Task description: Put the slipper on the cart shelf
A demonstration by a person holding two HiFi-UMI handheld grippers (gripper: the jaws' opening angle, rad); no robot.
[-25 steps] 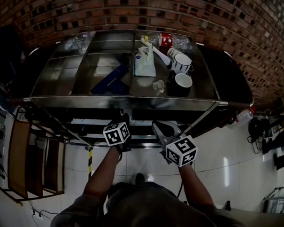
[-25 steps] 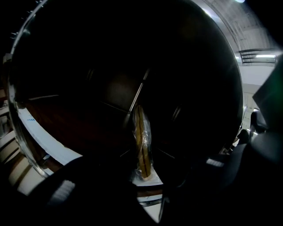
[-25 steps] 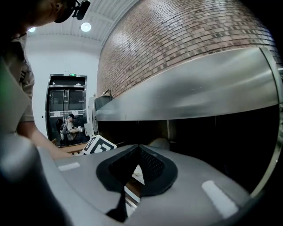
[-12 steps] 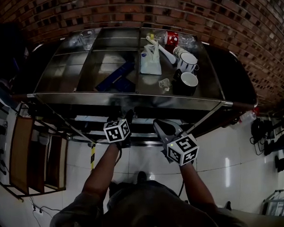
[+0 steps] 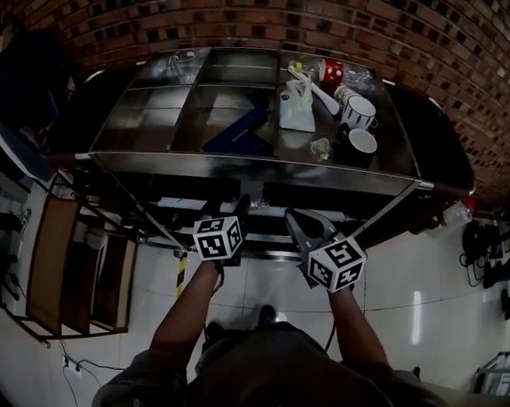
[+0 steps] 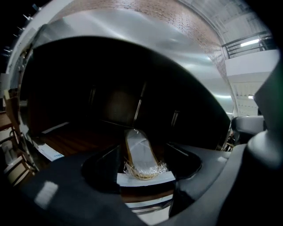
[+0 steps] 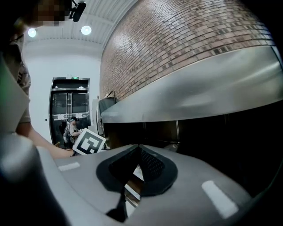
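Since the left tongs stand spread wide, their jaws having just been opening, the slipper lies free between them with neither pad pressing on it. It is wrapped in clear film and rests on the cart shelf, straight ahead of the left tongs. Its long axis runs directly away from them, and its near end sits at the shelf's pale front lip.

The left hand is the nearer one. The right tongs hold just to the right of the left, aimed into the same dark bay, jaws pressed together on nothing. The slipper does not show in the right gripper view.

Judgement: placement looks done, and what remains is a straight pull back along the slipper's axis — any sideways drift could catch a jaw on it.

Obstructions: the steel bench top overhangs both tongs closely from above, so lifting early risks a knock. Two mugs and a blue object stand on that top, well beyond and above the tongs — clear of the path.
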